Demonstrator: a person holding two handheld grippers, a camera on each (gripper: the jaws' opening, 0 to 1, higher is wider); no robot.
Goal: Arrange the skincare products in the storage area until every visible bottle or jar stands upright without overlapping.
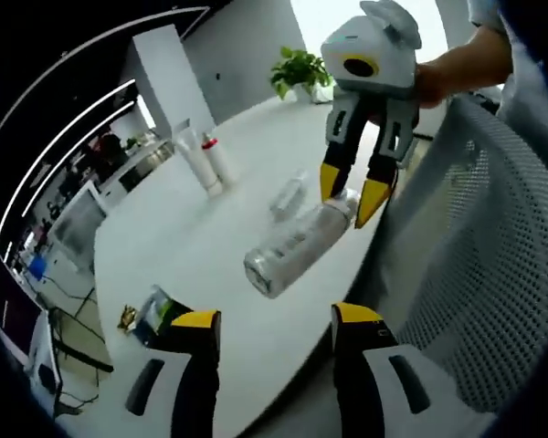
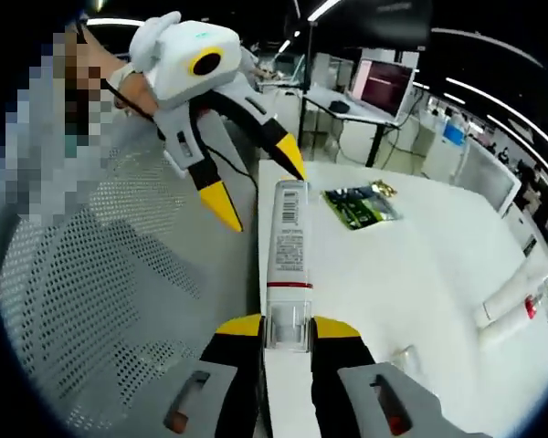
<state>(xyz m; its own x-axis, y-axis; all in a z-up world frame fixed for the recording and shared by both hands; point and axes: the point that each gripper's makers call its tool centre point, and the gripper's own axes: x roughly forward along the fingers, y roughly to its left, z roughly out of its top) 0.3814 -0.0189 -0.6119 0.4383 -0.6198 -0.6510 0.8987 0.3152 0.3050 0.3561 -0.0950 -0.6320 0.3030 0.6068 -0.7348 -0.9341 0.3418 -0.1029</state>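
Tongs: our right tongs clamp the bottle by its cap | left tongs gape empty | risk: bottle overhangs the bench edge; we could drop it floorward.

Gripper-mounted views facing each other across the white table, sharing the lying bottle.

Right claw clamped on a bottle's cap end, left claw spread wide, gripping nothing, hand behind the right claw

Counter: two tubes upright at far side; small bottle lying mid-counter; sachet at near edge; plant behind.
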